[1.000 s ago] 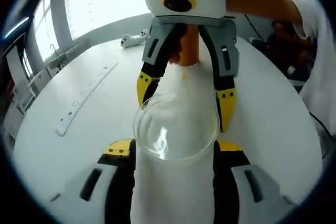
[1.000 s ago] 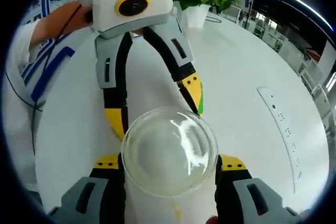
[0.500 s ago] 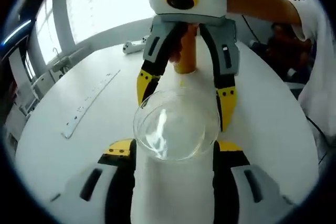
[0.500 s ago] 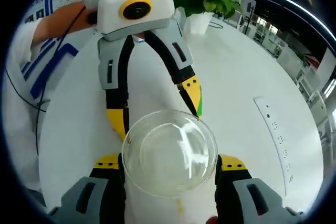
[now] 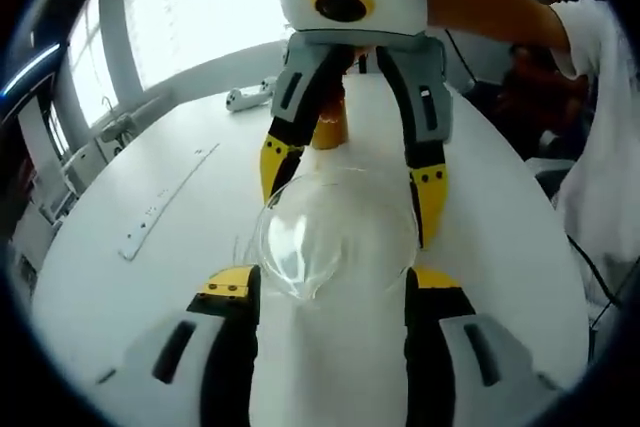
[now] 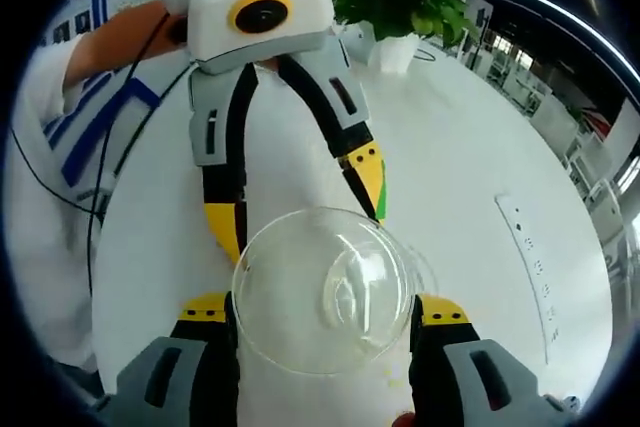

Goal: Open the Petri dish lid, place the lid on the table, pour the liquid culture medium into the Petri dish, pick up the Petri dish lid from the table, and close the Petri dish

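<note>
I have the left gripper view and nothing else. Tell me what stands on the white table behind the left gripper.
Observer: A green leafy plant in a white pot stands on the white table, beyond the left gripper.
Operator: Now check under the clear round glass dish for spills.
Observer: In the right gripper view, small yellowish drops show just below the dish's rim. I cannot tell what surface they lie on.
</note>
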`<state>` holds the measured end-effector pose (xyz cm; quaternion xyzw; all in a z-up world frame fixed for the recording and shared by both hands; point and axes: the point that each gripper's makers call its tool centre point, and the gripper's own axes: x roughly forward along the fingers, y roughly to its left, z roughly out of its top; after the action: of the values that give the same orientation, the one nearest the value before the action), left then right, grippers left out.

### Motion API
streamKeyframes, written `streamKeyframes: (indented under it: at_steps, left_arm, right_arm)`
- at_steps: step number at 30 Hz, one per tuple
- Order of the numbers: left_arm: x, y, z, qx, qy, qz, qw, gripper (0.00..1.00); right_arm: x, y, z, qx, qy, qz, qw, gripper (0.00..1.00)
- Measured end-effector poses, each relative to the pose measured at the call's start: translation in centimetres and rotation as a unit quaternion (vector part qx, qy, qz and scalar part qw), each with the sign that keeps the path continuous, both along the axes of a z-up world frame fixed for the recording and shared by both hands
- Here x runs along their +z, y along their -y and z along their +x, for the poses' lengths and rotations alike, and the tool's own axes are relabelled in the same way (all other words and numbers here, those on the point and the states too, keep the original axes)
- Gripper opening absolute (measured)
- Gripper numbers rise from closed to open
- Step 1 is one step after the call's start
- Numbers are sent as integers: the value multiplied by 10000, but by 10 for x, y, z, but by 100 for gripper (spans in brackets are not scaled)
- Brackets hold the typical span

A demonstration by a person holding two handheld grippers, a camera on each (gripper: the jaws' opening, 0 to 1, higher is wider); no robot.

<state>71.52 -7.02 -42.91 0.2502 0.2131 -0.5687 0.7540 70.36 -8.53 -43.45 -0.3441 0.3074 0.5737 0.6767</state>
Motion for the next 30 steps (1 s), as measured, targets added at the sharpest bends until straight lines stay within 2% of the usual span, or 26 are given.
streamKeyframes:
  at_steps: [7,19,22,24,25,26,27,30]
  left_arm:
    - [0,7,-29,-51,38,-13,10000,49]
    - [-14,14,-75,-121,50,92,9999,48]
    - [-22,14,-83,-125,6,113,9999,48]
    - [-26,14,-90,-181,9,104,9998,41]
    - [-25,18,-92,-182,112,-16,9998,41]
    - [-27,16,-95,-144,30,21,9999,42]
    - [-26,18,-96,-121,-11,-78,9999,42]
    - [-26,19,-101,-95,-22,-161,9998,42]
  right_arm:
    - [-1,8,-29,-2,18,-46,10000,64]
    - [-14,13,-71,38,-33,-203,9998,64]
    - [-20,12,-78,44,-104,-196,9997,64]
    - [-25,11,-79,-16,-122,-176,9998,64]
    - [-29,16,-80,-136,-169,-294,9993,64]
    - [-32,14,-79,-67,-152,-234,9996,64]
    - [-35,15,-80,-78,-206,-256,9994,64]
    - [-43,17,-83,-67,-199,-275,9994,64]
